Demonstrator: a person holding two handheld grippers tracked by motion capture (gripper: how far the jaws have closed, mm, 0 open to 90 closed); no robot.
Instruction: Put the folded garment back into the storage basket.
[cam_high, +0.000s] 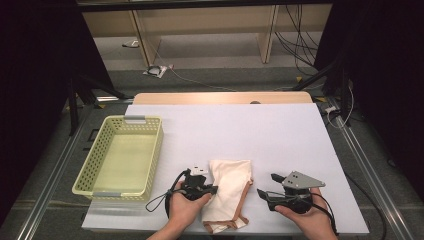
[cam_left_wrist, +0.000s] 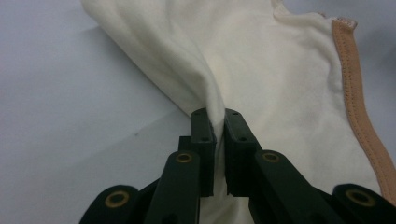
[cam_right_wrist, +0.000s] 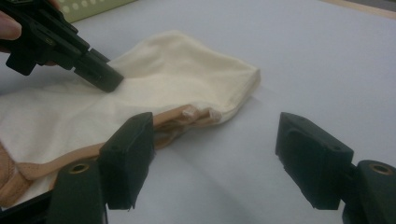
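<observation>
Cream cotton with a tan hem, the garment (cam_high: 227, 192) lies crumpled at the near edge of the white-covered bench (cam_high: 280, 135), between the person's two hands. The left gripper (cam_high: 212, 189) comes at it from its left side, and the left gripper view shows the black jaws pinched together on a raised fold of the fabric (cam_left_wrist: 219, 116), so the cloth peaks up where they clamp it. The right gripper (cam_high: 266, 186) rests just to the right of the garment, apart from it; in the right gripper view its jaws stand wide with nothing between them, the tan hem (cam_right_wrist: 177, 122) lying just beyond the left jaw. A pale green perforated basket (cam_high: 122, 155) sits at the left of the bench, well apart from the cloth
</observation>
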